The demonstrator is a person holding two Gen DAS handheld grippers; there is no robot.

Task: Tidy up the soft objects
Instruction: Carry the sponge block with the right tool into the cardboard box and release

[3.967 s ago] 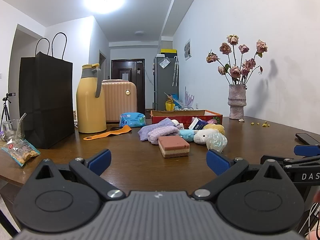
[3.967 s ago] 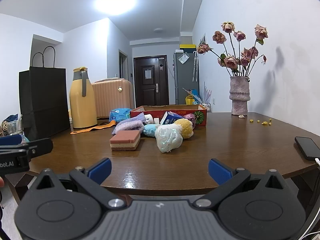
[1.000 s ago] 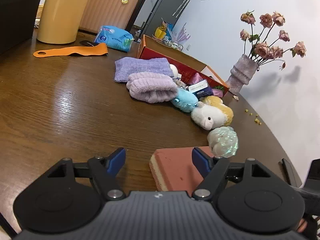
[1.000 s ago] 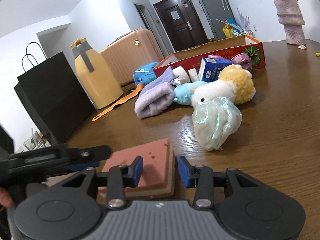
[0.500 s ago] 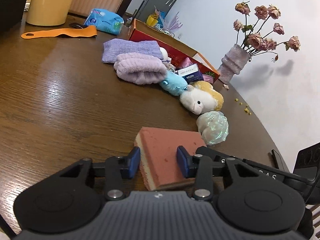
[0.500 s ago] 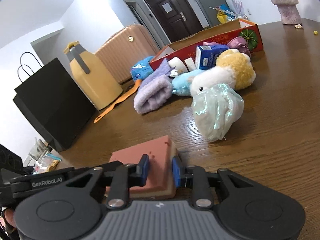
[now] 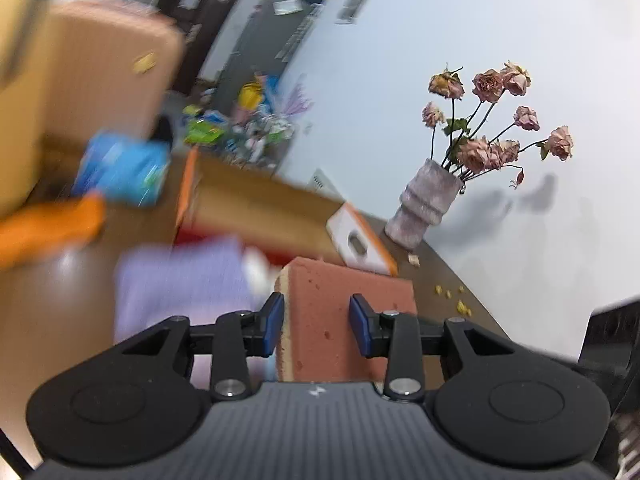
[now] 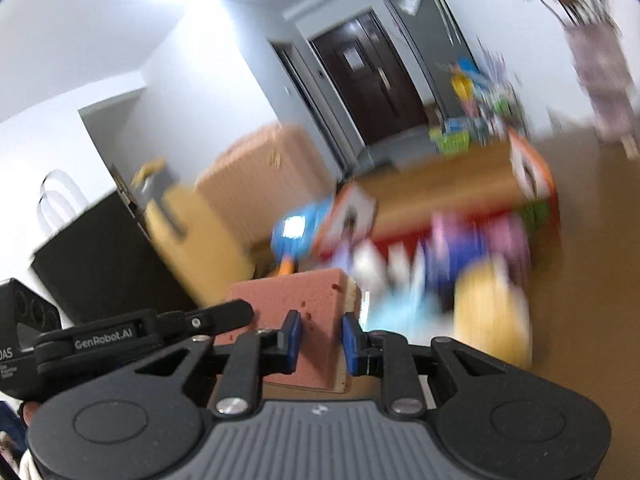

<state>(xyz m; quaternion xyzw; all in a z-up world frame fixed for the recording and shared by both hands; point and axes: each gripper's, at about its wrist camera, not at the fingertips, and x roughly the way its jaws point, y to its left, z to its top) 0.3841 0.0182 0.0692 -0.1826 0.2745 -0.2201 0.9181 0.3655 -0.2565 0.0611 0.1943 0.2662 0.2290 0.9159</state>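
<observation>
Lifted off the wooden table [image 7: 72, 280] since half a second ago, with the sponge [image 7: 340, 312] now raised and tilted in front of the cardboard box [image 7: 256, 208] instead of lying flat on the wood. Seen from the left wrist: left gripper [image 7: 318, 322] clamped on the near part of the sponge, blue pads pressing its two sides and closing a little more; pink face up, pale yellow layer along the left edge; purple cloth [image 7: 180, 288] blurred below to the left; vase of dried roses [image 7: 428, 200] standing sharp by the white wall. Seen from the right wrist: right gripper [image 8: 320, 340] squeezing the other end of the same sponge [image 8: 296, 300], jaws narrow and closing a little more; left gripper's black finger [image 8: 160, 328] alongside at the left; plush toys [image 8: 492, 304] and box [image 8: 440, 192] only a blur behind.
</observation>
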